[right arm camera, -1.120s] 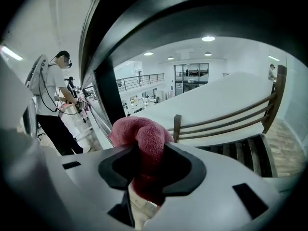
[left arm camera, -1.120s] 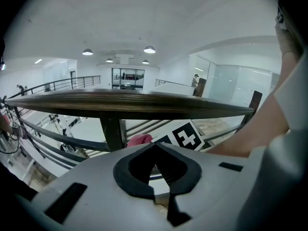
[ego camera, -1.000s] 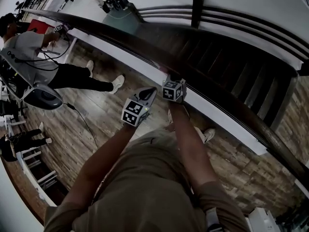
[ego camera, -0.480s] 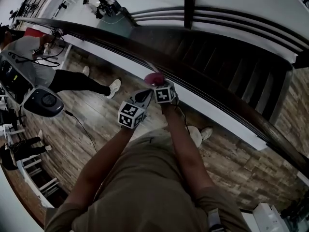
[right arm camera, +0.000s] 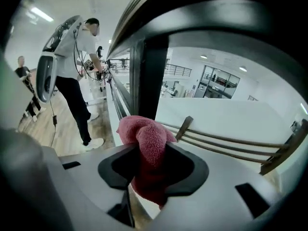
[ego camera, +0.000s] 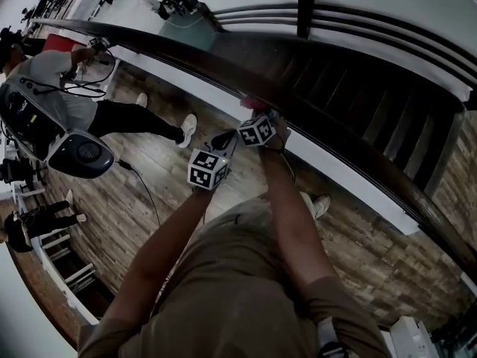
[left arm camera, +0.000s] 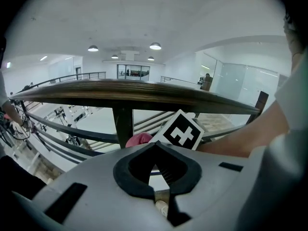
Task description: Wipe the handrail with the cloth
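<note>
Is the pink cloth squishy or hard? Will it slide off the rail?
Probably squishy and floppy: the cloth bunches and folds over where the right gripper pinches it. Its fuzzy, towel-like loops would likely drag a little on the smooth handrail rather than skate off.

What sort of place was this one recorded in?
Probably an upper-floor gallery in a large indoor hall: a dark wooden handrail edges a wood-plank floor, with ceiling lights over an open lower level.

Khaki short-sleeved shirt, grey left gripper, right gripper (black-and-white marker cubes)
</note>
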The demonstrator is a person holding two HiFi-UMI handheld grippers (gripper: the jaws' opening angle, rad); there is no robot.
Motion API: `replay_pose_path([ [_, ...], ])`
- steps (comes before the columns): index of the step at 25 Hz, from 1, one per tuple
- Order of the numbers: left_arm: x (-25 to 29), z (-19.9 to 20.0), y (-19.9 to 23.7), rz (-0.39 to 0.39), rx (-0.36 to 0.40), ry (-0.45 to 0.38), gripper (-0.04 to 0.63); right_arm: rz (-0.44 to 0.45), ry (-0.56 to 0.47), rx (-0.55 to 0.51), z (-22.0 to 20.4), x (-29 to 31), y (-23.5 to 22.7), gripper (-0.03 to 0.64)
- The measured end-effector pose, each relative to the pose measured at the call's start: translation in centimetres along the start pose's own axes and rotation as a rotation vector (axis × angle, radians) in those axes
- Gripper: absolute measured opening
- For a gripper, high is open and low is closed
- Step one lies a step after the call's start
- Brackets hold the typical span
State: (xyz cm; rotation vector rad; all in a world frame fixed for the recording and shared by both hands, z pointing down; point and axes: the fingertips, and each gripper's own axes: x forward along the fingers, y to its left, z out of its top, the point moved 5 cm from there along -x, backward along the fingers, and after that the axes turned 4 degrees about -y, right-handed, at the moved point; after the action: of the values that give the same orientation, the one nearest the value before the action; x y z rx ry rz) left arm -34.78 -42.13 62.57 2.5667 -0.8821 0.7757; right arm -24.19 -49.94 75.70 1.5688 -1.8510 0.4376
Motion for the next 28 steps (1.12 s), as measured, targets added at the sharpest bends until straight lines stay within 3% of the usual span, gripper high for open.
replay_pose_path([
  [7,0.2,-0.9,0.2,0.009,-0.032,0.010,0.017,0.014,0.024,-0.114,0.0,1.5,-0.2,0.148],
  [12,0.2,-0.7,-0.9,-0.015,-0.058,-0.011,0.017,0.027,0.054,-0.131,-0.9,-0.5,-1.5,0.150],
  [17,2.5,-1.1,-4.1,-0.051,-0.078,-0.011,0.017,0.019,0.071,-0.182,-5.1,-3.5,-5.4,0.150],
  [28,5.1,-1.4,-13.9,-0.119,-0.007,0.022,0.017,-0.017,0.089,-0.183,-14.8,-13.1,-13.1,0.150],
])
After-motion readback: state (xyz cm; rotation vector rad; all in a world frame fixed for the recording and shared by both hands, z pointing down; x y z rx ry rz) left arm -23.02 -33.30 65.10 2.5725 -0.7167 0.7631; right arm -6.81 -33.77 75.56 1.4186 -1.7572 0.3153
